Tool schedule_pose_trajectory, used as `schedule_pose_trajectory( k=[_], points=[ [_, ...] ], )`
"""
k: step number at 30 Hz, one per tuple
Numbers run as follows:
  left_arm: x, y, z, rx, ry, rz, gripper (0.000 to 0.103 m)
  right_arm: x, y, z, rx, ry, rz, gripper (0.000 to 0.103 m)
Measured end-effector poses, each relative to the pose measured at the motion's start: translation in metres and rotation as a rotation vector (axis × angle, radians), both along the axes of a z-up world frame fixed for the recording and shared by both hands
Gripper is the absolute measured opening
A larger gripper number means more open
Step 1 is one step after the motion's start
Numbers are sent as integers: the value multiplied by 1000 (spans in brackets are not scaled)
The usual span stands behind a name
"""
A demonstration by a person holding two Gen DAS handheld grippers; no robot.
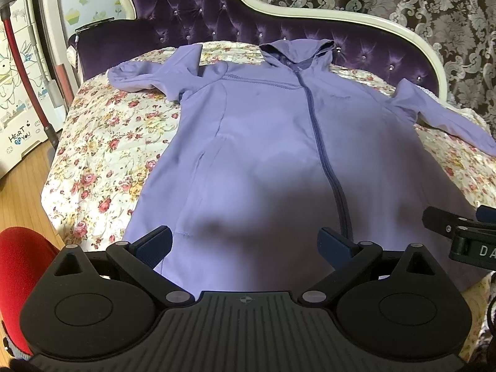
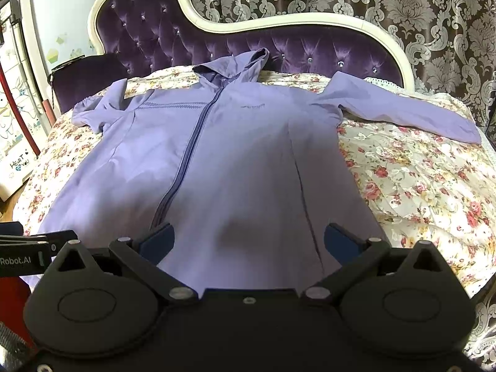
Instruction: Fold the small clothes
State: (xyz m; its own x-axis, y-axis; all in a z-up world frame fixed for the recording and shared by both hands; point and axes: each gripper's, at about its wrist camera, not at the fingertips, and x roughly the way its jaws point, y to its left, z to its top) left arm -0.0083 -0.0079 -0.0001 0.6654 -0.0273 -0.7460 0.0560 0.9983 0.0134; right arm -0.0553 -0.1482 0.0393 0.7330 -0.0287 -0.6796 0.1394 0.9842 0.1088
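A: Jacket (image 1: 263, 142) lies flat on the bed (image 1: 102, 161), zipped, sleeves spread, presumably for folding.

B: Claws?

A: Left claw (image 1: 245, 241) and right claw (image 2: 249, 238) both gape empty over the hem, probably above it, not touching.

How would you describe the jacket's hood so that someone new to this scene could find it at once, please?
Start at the purple tufted headboard behind the floral bedspread. Spread flat on that bedspread lies a lilac zip-up jacket, both sleeves out. The hood is its top end, propped against the headboard, where the darker zipper ends; alone it stands up, open.
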Motion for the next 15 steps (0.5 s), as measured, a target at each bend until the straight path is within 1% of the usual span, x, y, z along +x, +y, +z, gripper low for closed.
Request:
schedule_pose_trajectory(
  k=[15],
  points=[
    [1, 1, -4, 0, 15, 3, 101, 1, 3, -2, 7, 20, 10, 102]
  ],
)
